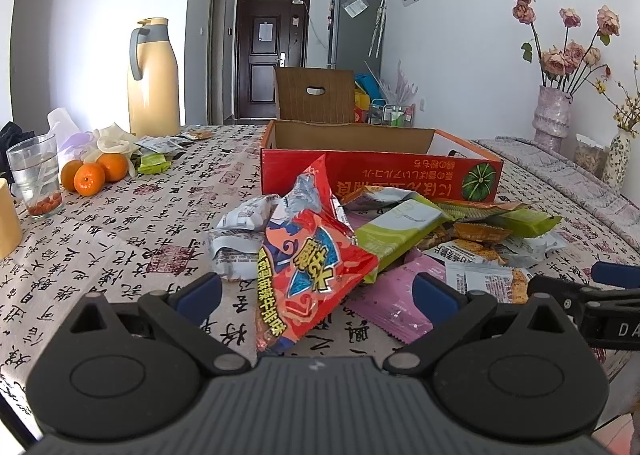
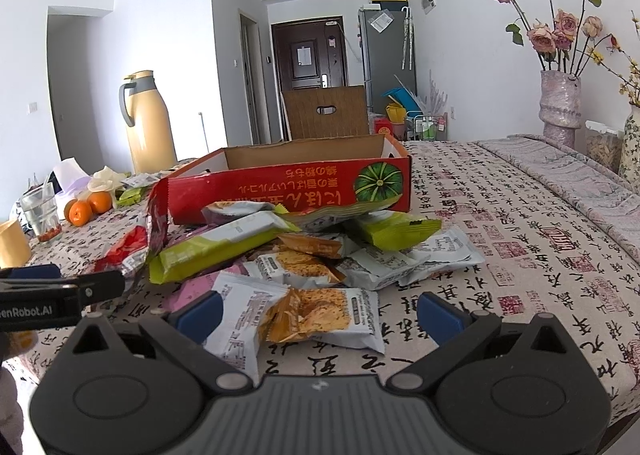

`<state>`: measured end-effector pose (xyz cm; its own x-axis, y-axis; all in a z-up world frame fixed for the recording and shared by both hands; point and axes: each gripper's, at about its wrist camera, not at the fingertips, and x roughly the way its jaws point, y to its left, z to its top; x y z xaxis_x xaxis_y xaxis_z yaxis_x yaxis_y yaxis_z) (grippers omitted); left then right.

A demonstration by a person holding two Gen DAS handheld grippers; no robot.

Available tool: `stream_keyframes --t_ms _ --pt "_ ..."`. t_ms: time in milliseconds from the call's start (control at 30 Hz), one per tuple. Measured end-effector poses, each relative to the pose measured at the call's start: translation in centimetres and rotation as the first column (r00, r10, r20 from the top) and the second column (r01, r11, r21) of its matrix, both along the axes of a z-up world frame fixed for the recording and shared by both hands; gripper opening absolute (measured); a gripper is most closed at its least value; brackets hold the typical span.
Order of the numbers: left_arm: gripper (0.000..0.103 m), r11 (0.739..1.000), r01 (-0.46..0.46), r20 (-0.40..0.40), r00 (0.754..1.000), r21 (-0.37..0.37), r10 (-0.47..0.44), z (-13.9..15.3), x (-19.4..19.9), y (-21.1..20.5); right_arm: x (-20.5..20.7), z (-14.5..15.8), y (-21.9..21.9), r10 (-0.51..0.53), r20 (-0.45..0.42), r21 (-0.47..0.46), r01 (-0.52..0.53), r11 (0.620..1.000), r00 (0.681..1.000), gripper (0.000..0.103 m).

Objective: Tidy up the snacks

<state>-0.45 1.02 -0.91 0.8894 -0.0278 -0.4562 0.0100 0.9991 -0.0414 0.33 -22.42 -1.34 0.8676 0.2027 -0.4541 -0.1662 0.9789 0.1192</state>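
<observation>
Bright daylight enters from the left, washing out the wall (image 1: 96,35) there. Focus is sharp; shadows soft. Fisheye bending, dark corners; far detail perhaps hazy.

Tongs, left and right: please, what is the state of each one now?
Left tongs: open, holding nothing; red snack bag lies between them.
Right tongs: open, holding nothing.

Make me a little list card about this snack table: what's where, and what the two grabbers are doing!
snack pile: heap of packets, in front of the red box
box: open top, nothing seen inside
left gripper: open, fingers either side of the red chip bag
right gripper: open, around a white-and-orange cracker packet
green bars: long green packet on the pile
oranges: far left, beside a glass
thermos: yellow, behind them
flowers: pink vase, right
</observation>
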Motion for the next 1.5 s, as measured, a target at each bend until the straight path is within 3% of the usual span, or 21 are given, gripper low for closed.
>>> stream_keyframes --t_ms 133,300,367,467,800,933,967,1067,1433,1500 --pt "0.103 1.000 -0.007 0.006 1.000 -0.020 0.007 -0.1 -0.1 0.7 0.2 -0.2 1.0 0.020 -0.001 -0.012 -0.020 1.000 1.000 0.101" --pt "0.103 0.999 -0.015 0.016 1.000 -0.041 0.015 -0.1 -0.2 1.5 0.5 -0.2 3.0 0.073 -0.006 -0.045 -0.073 0.996 0.997 0.080" --pt "0.103 0.999 -0.019 0.013 1.000 -0.045 0.019 -0.2 -0.1 1.8 0.8 -0.5 3.9 0.095 -0.016 -0.054 -0.095 0.994 0.995 0.065" --pt "0.103 0.998 -0.022 0.005 1.000 -0.052 0.023 -0.4 -0.1 2.3 1.2 -1.0 5.1 0.123 -0.040 -0.069 -0.125 0.990 0.992 0.055" --pt "0.103 0.998 -0.011 -0.021 1.000 -0.065 0.009 -1.2 0.3 3.2 1.8 -2.4 7.5 0.143 -0.094 -0.138 -0.155 0.978 0.985 0.052" --pt "0.103 0.998 -0.007 -0.026 1.000 -0.062 0.005 -1.2 0.3 3.3 1.6 -2.1 7.3 0.149 -0.082 -0.118 -0.158 0.980 0.985 0.044" --pt "0.103 0.998 -0.006 -0.026 1.000 -0.060 0.005 -1.2 0.3 3.3 1.6 -2.0 7.1 0.150 -0.077 -0.111 -0.158 0.981 0.986 0.036" --pt "0.103 0.999 -0.004 -0.035 0.999 -0.051 0.002 -1.2 0.6 3.1 1.2 -1.5 6.4 0.150 -0.049 -0.081 -0.153 0.985 0.987 0.035" --pt "0.103 0.997 -0.033 -0.050 0.998 0.066 0.037 -1.6 3.0 0.4 0.6 0.4 3.0 0.077 0.042 -0.004 -0.077 0.997 0.996 0.034" --pt "0.097 0.996 -0.034 -0.046 0.998 0.085 0.038 -1.6 3.5 0.0 0.5 0.3 2.4 0.058 0.046 0.005 -0.059 0.998 0.997 0.034"
